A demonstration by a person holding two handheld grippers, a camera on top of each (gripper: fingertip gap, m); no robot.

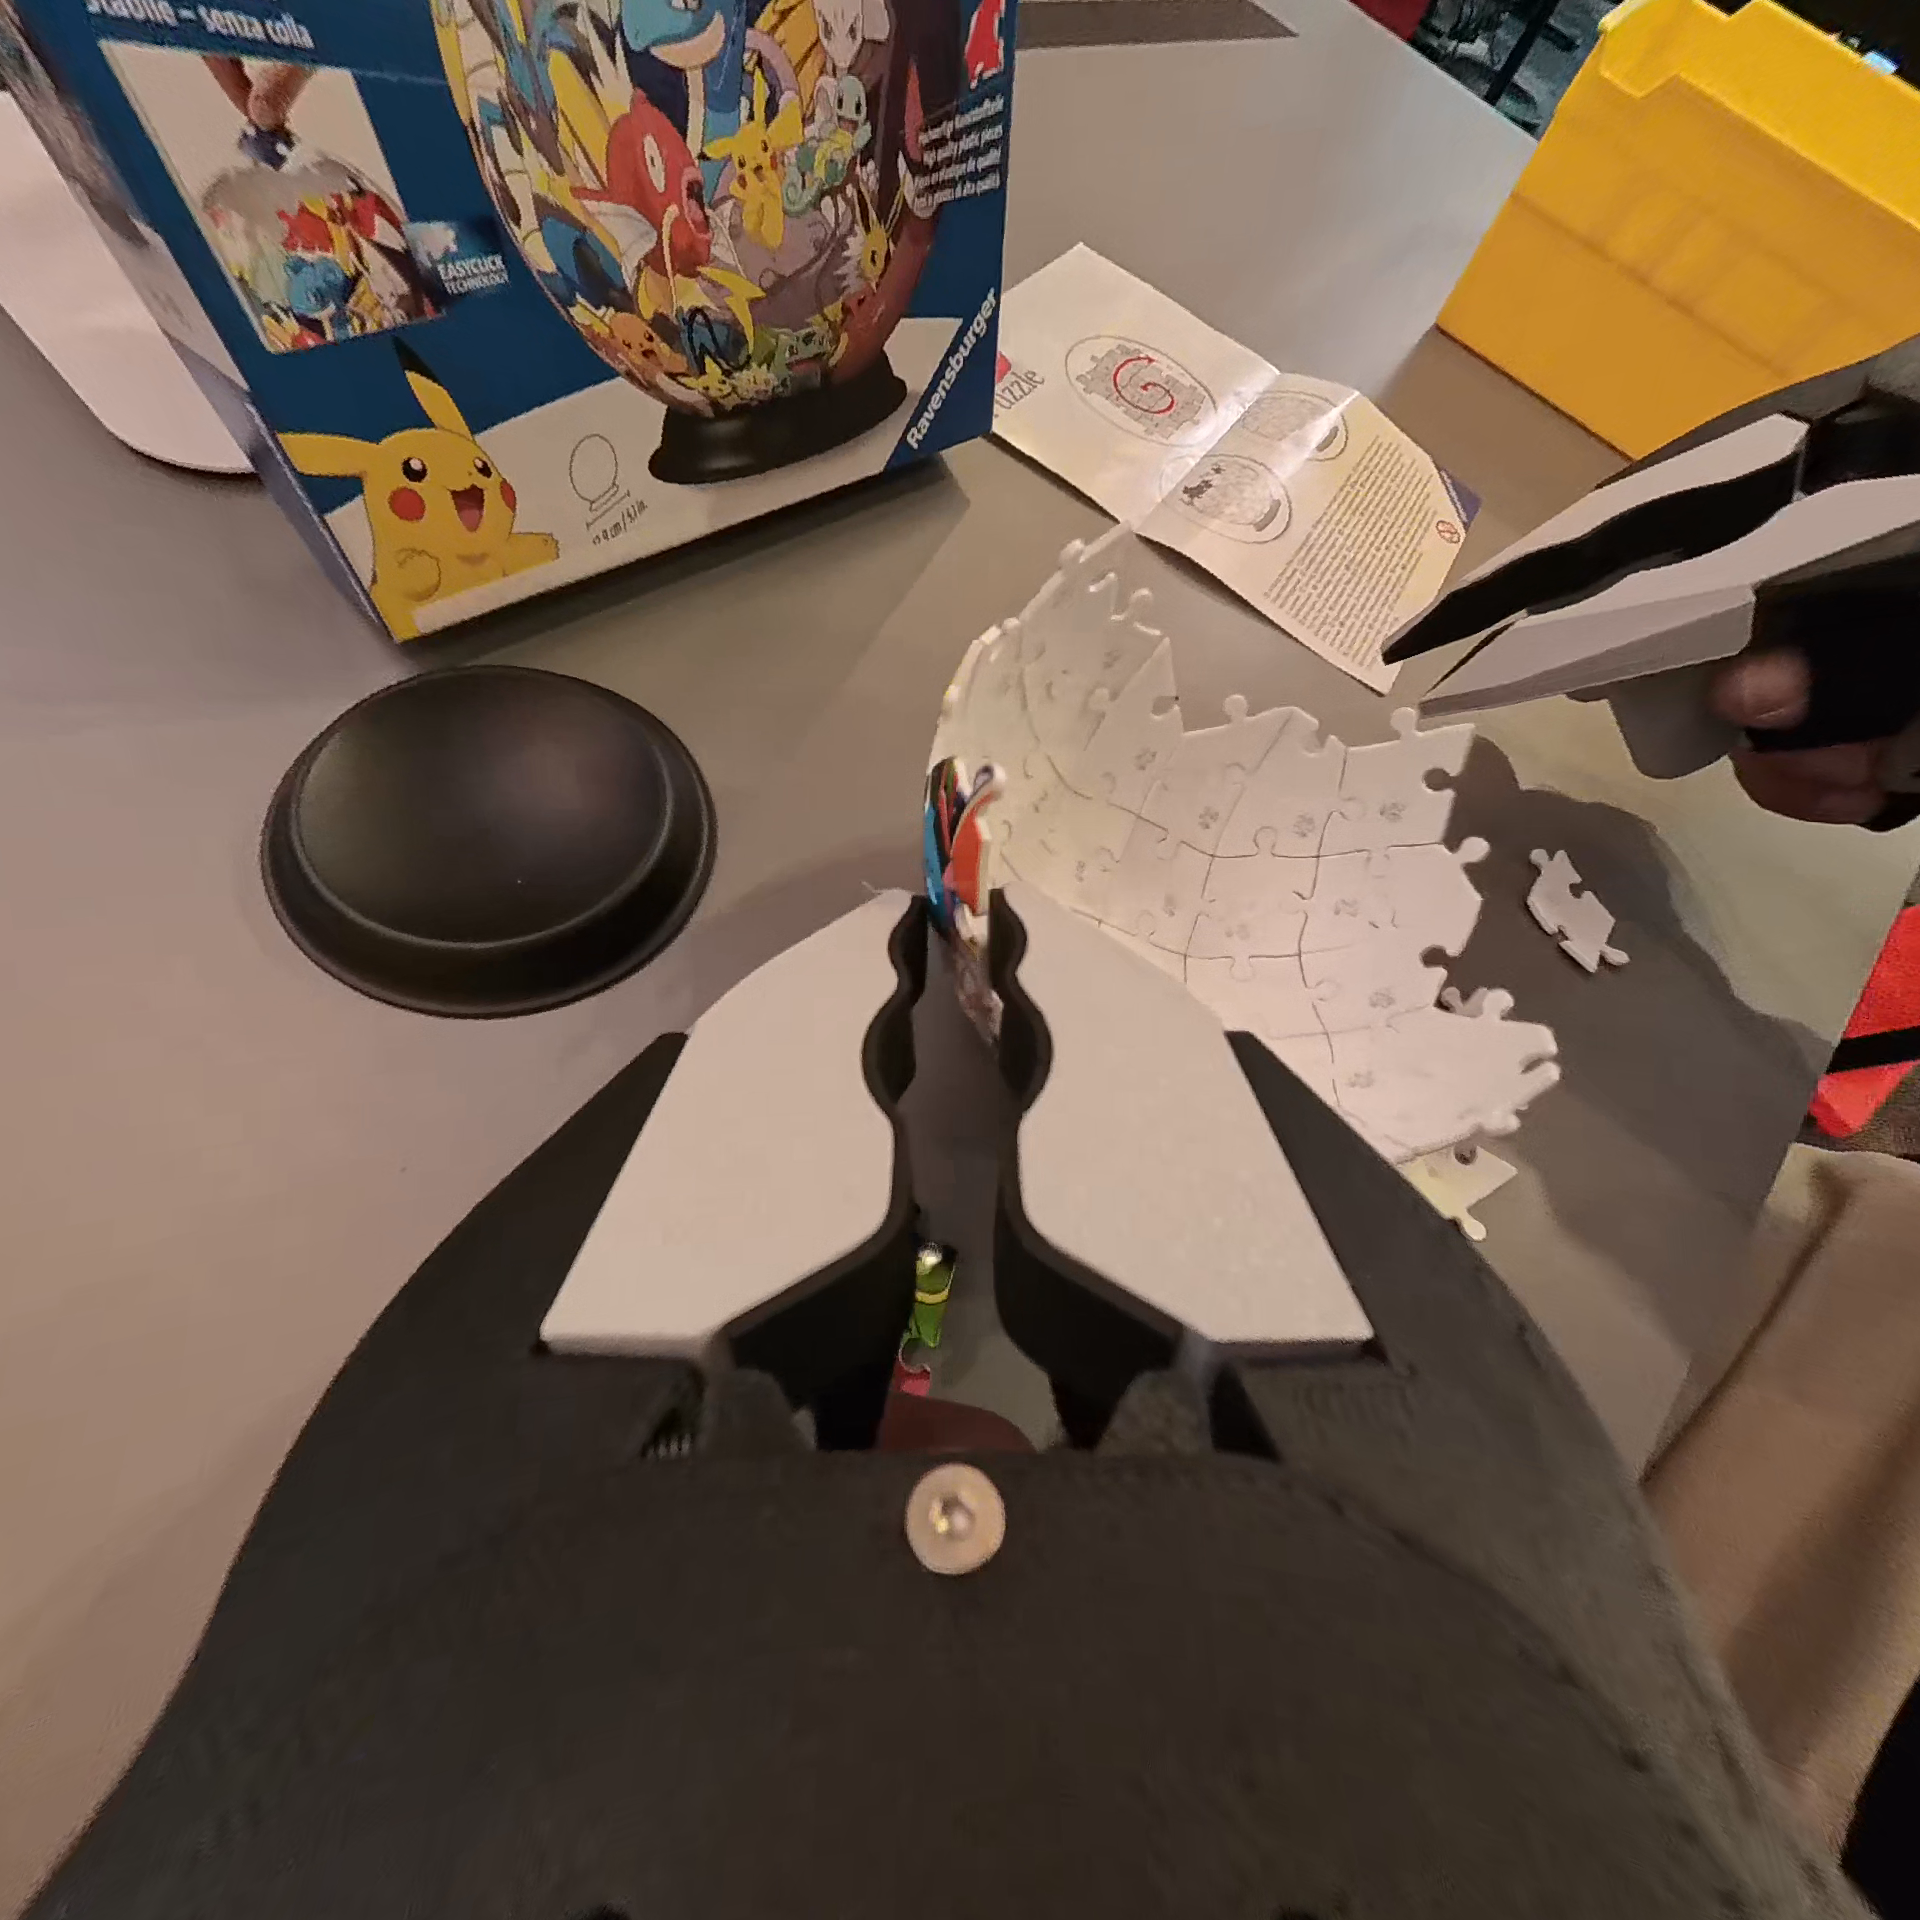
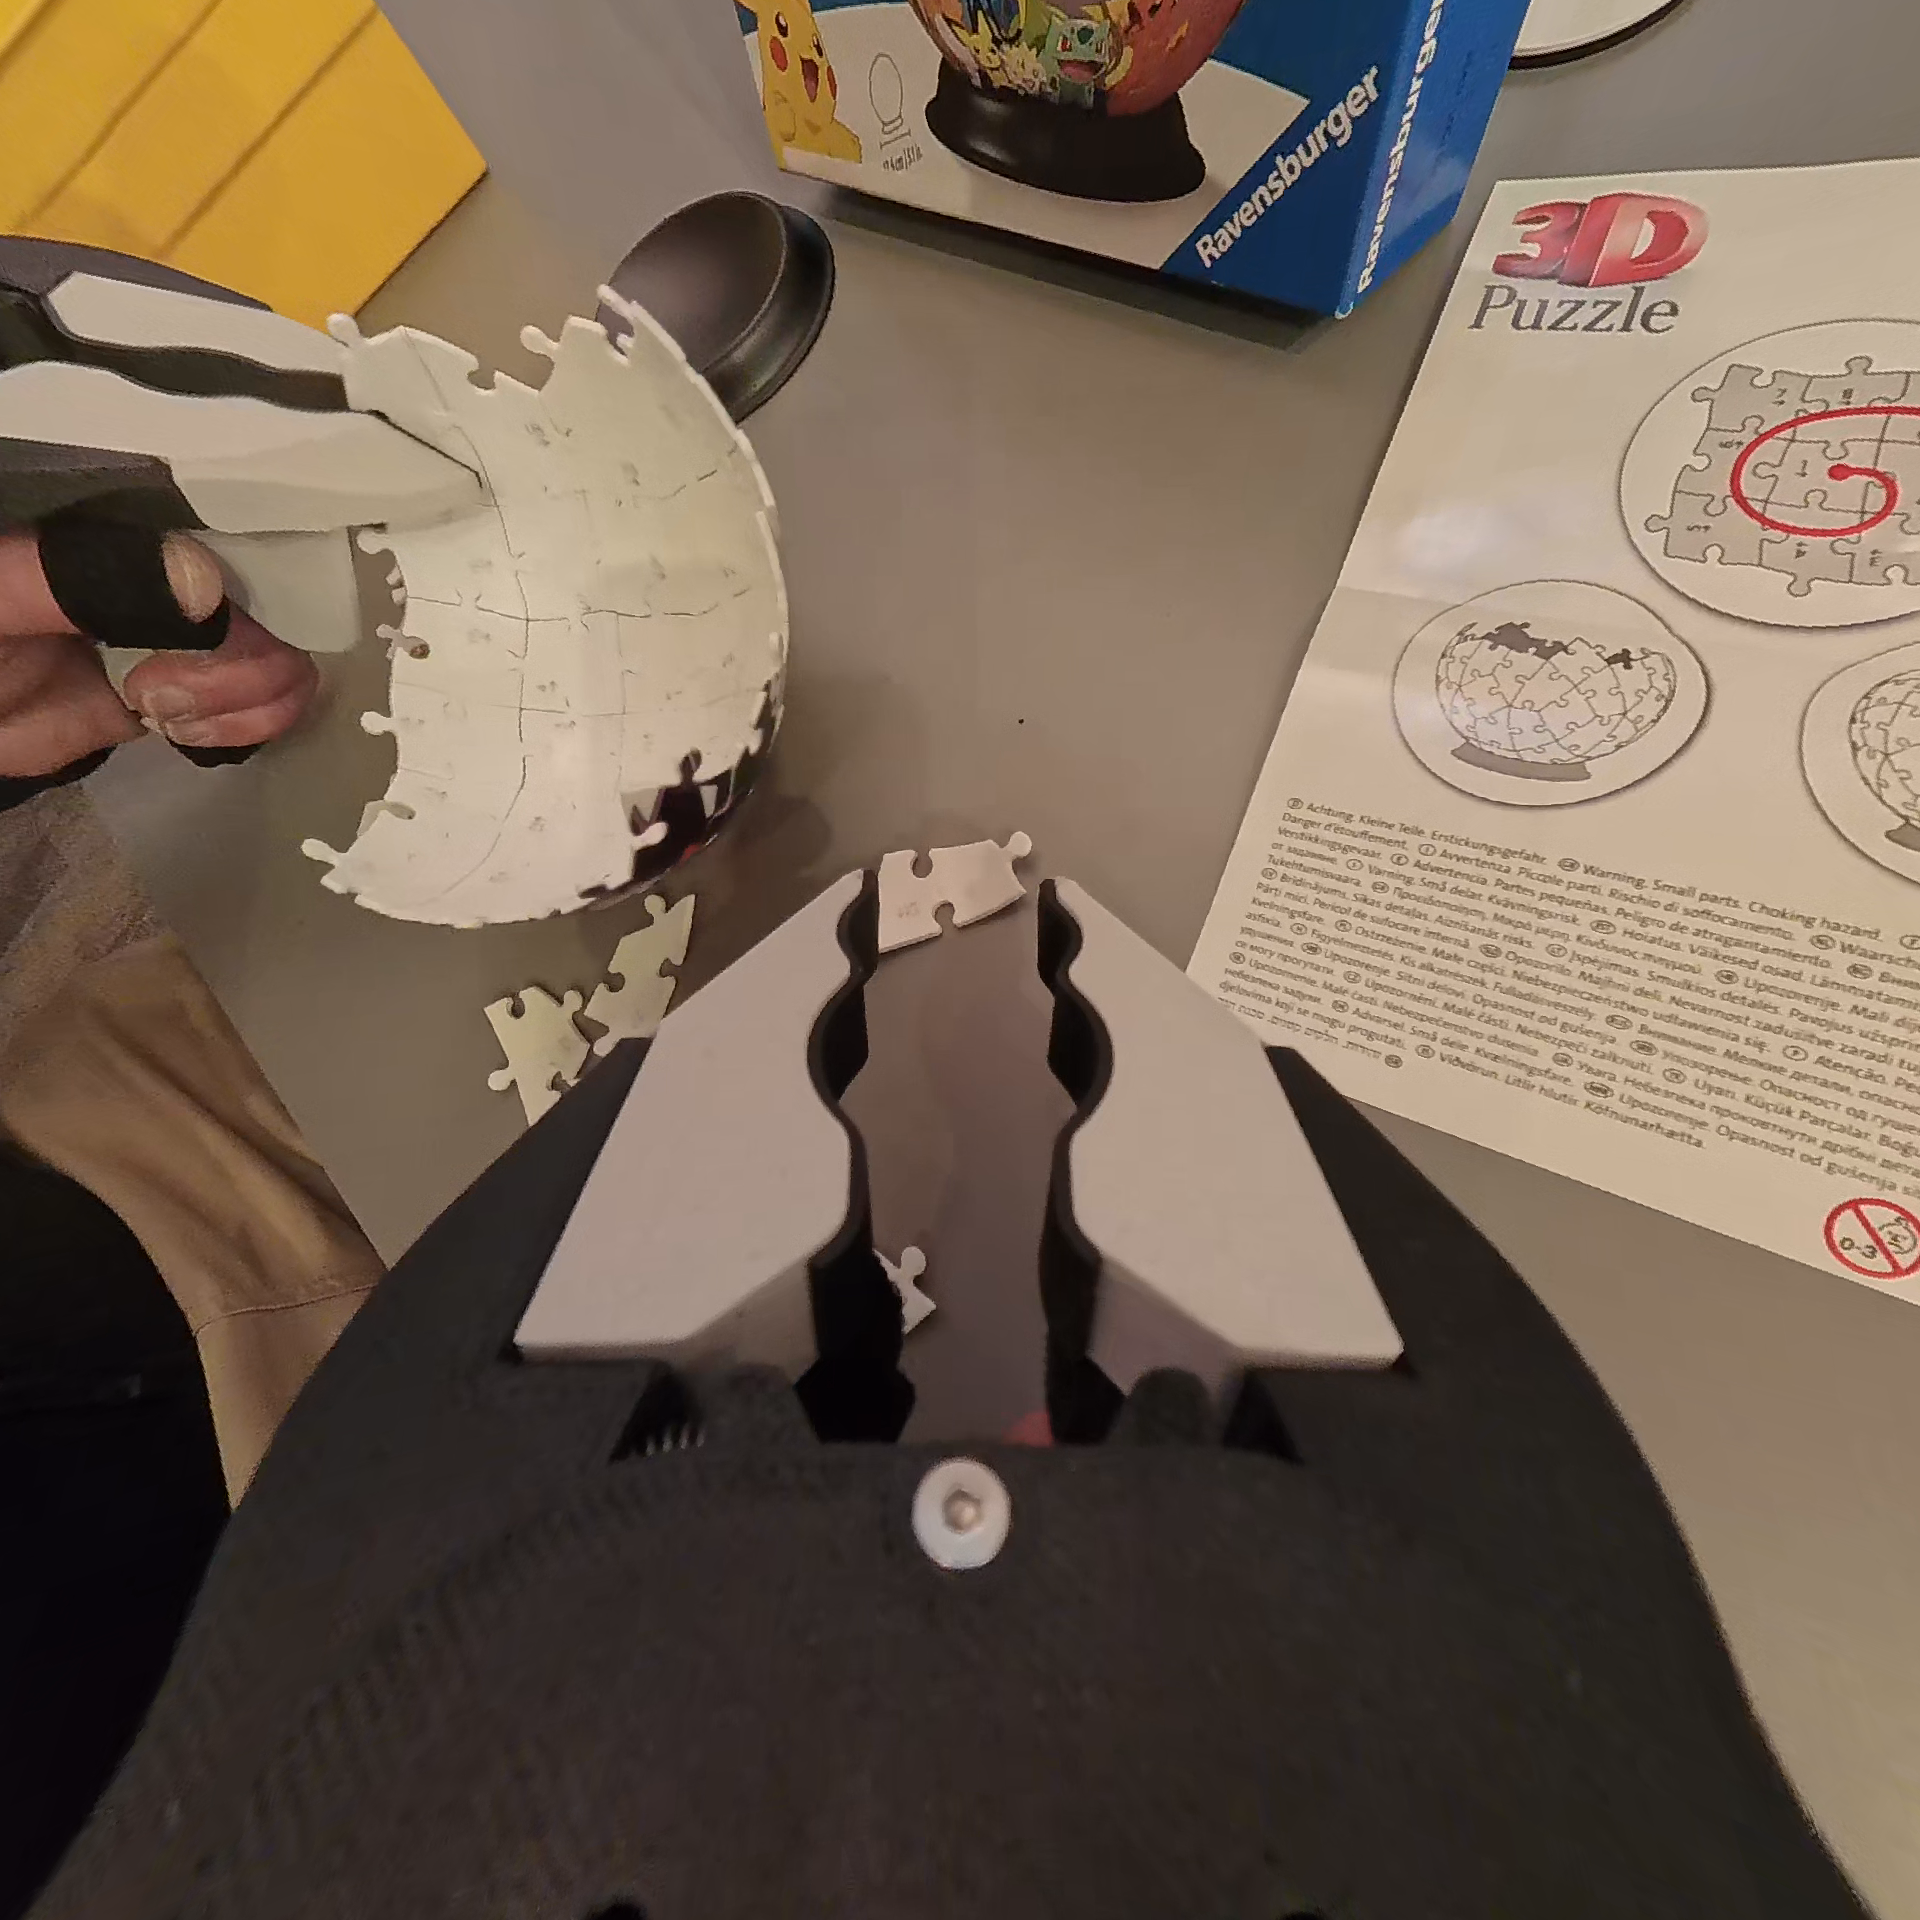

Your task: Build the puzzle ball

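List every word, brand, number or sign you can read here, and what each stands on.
I won't copy the writing; here is what bears it.
Blue puzzle box: large and small lettering, clear.
White leaflet: a heading, diagrams, dense small print, a red round sign.
Puzzle ball, white backs: marks too small to read.

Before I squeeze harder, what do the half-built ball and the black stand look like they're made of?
Half-built ball: apparently rigid plastic pieces, matte white inside; the curved shell keeps its shape with only its rim gripped. Black stand: smooth moulded plastic by its look, with a soft satin sheen. Neither can be confirmed by sight.
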